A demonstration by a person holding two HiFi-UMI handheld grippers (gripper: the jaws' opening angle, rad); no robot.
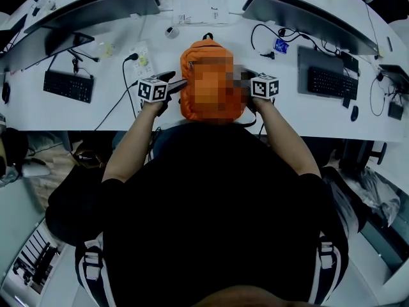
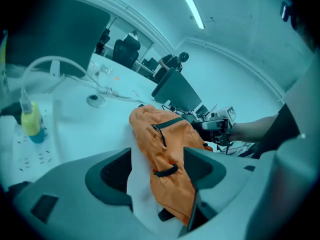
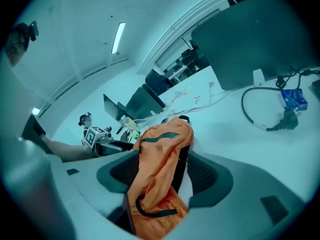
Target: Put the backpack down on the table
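Orange backpack [image 1: 206, 55] on the table [image 1: 64, 115] between spread jaws of left hand-held gripper [image 2: 155, 171] and right hand-held gripper [image 3: 162, 174]; its contents hidden

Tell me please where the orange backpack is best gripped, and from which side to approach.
Probably the black carry loop at the far end of the backpack, from above: the bag lies flat and bulky on the table, while the loop sticks out clear.
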